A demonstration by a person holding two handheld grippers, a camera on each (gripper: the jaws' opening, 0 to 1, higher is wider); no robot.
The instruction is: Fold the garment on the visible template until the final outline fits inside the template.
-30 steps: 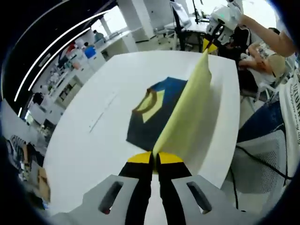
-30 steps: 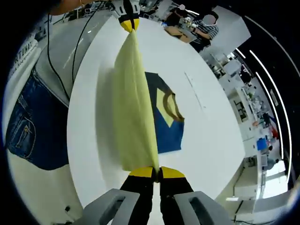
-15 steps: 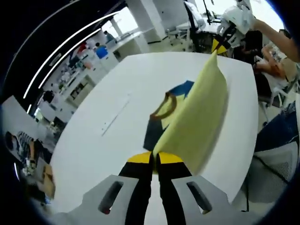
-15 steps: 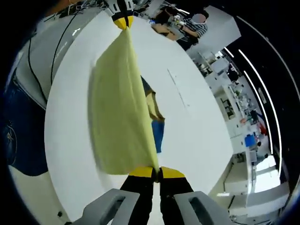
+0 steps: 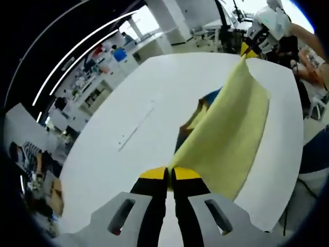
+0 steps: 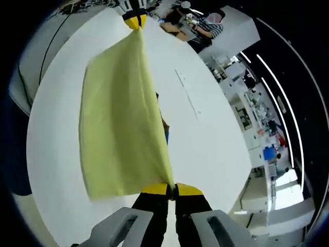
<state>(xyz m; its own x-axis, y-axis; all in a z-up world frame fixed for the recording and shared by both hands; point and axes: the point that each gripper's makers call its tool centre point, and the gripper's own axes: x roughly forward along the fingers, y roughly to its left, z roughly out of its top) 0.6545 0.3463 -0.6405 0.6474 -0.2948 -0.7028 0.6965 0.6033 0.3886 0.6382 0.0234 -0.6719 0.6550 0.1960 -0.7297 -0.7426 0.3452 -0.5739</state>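
The garment is a shirt, pale yellow (image 5: pixel 229 131) on the lifted side, with a blue and yellow neck part (image 5: pixel 205 103) lying flat on the white table (image 5: pixel 118 98). My left gripper (image 5: pixel 168 174) is shut on one corner of the yellow edge. The right gripper (image 5: pixel 253 45) holds the other corner at the far end, so the edge is stretched between them. In the right gripper view the yellow sheet (image 6: pixel 121 118) spreads from my right gripper (image 6: pixel 170 189), shut on it, up to the left gripper (image 6: pixel 133 19). Just a sliver of blue (image 6: pixel 165 135) shows beside it.
A thin marked line (image 5: pixel 136 128) runs across the table (image 6: pixel 211 149) beyond the shirt, also visible as a line (image 6: pixel 187 95) in the right gripper view. A seated person (image 6: pixel 205 23) and desks lie past the far table edge. Office chairs (image 5: pixel 226 23) stand behind.
The lifted yellow layer has swung further over the blue part, hiding most of it. Both grippers stayed shut on its corners while the views tilted.
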